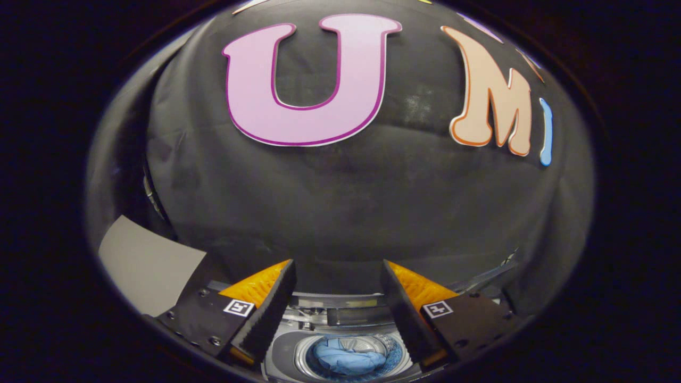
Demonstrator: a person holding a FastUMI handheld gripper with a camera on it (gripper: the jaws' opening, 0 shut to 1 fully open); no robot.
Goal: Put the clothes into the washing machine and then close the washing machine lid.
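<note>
A small washing machine (pixel 298 348) sits low between my two fingers, seen from above with its top opening uncovered. Blue clothes (pixel 348 357) lie bunched inside its round drum. The machine's lid (pixel 354 315) stands raised at the back of the opening, just beyond the drum. My gripper (pixel 338 271) hangs above the machine, open, with nothing between its fingers (pixel 268 308). The fingers point toward the booth's black cloth wall rather than down into the drum.
A flat grey panel (pixel 146 263) stands to the left of the left finger. The black cloth wall (pixel 340 202) hangs close behind the machine. A thin pale bar (pixel 487 276) runs beside the right finger.
</note>
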